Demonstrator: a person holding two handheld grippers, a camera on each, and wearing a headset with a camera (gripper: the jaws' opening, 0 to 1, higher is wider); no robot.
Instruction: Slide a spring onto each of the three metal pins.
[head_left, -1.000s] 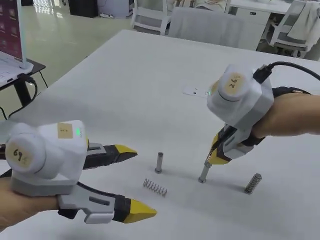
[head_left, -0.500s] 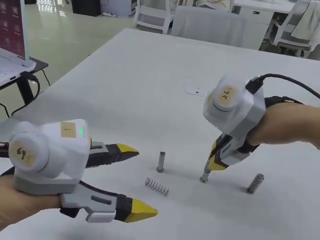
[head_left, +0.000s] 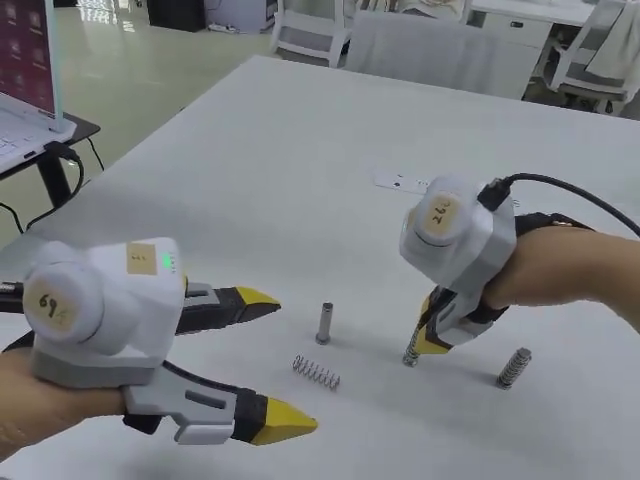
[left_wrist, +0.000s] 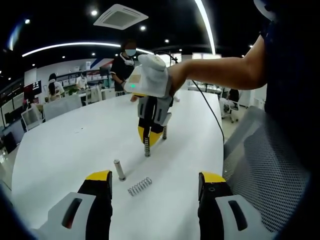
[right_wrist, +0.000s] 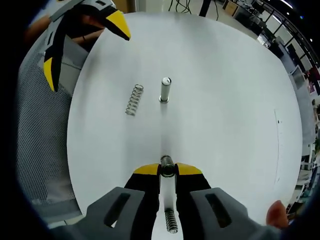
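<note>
Left gripper (head_left: 288, 362): it hangs over the near left part of the table (head_left: 300, 150). Its jaws stand wide apart and hold nothing; the yellow tips point to the right, toward the pins.
Right gripper (head_left: 428, 343): it points down at the middle pin (head_left: 411, 350). Its jaws are closed to a narrow gap, with the held spring (right_wrist: 167, 166) pinched between the yellow tips.
Held spring: it sits around the middle pin, near the top of it. In the head view the tips cover most of it, so how far down the pin it reaches cannot be told.
Bare pin (head_left: 324, 323): it stands upright on the table, left of the middle pin and well apart from it. No spring is on it.
Loose spring (head_left: 316, 373): it lies flat on the table, just near of the bare pin and not touching it. In the left gripper view it lies beyond the open tips, about midway between them.
Right pin (head_left: 512, 368): it stands to the right of the right gripper, a little tilted in the head view, and a spring covers it over its whole length.
Hands: a hand holds each gripper.
Cable (head_left: 560, 185): a black one leaves the back of the right gripper.
</note>
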